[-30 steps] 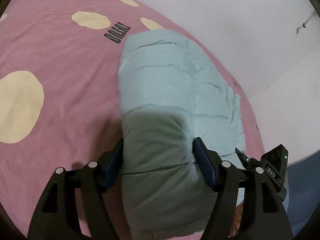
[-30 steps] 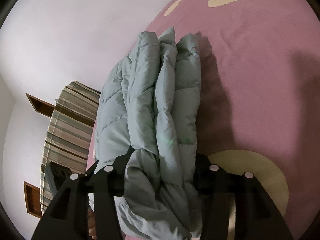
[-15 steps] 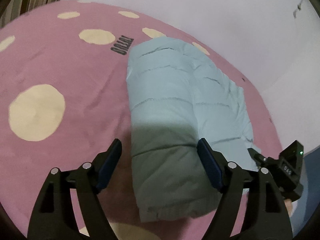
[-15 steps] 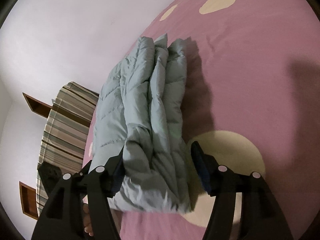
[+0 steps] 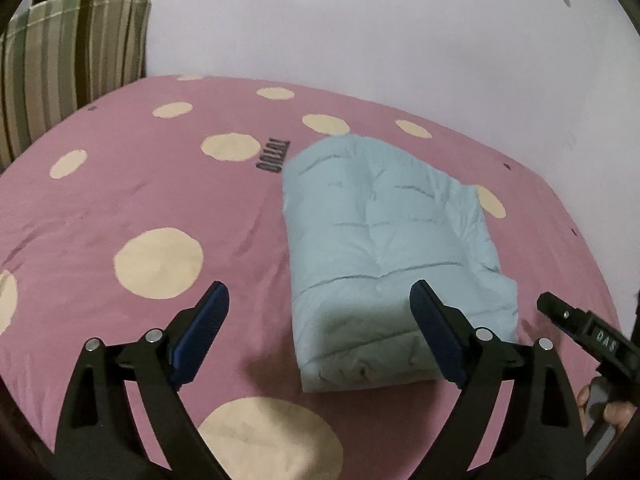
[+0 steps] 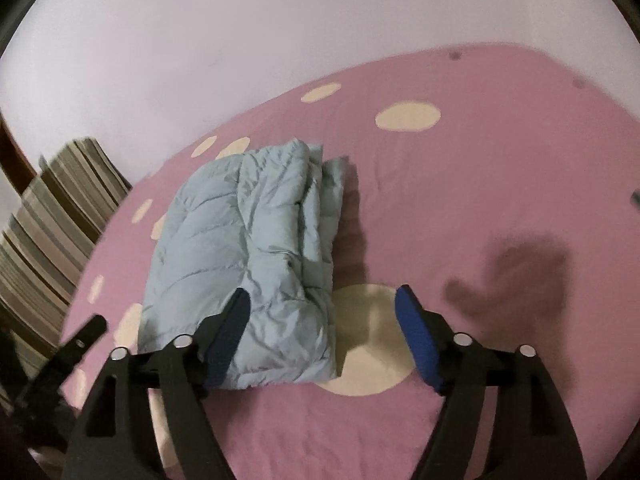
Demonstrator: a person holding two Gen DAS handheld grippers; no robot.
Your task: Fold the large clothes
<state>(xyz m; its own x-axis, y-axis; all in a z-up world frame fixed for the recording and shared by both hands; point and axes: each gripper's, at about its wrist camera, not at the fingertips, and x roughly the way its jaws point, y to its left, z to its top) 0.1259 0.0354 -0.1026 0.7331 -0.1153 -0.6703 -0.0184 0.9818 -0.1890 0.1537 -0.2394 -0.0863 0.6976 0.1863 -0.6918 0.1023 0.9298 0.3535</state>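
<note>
A pink bed sheet with cream polka dots [image 5: 100,208] fills most of both views, stretched flat over the bed and running up to a plain pale wall [image 5: 360,20] at the top of each frame. Dark lettering [image 5: 273,157] is printed on the sheet, just left of the garment's far end in the left wrist view.

A striped fabric in green, brown and cream [image 5: 60,64] hangs at the upper left of the left wrist view and shows again along the left edge of the right wrist view.

The pale blue quilted puffer jacket [image 5: 384,248] lies folded into a thick bundle on the sheet, right of centre in the left wrist view and left of centre in the right wrist view, where its stacked layers show along the right side of the bundle.

The left tongs [image 5: 320,336] sit at the bottom of their frame with the blue-padded jaws spread wide and opening; they hold nothing, and the jacket's near end lies apart from both pads. The right tongs [image 6: 322,340] are likewise wide and opening, clear of the jacket and holding nothing; their left finger overlaps the bundle's near corner in the picture.

At the lower right edge of the left wrist view, a person's fingers [image 5: 608,410] show beside the other black tool.
</note>
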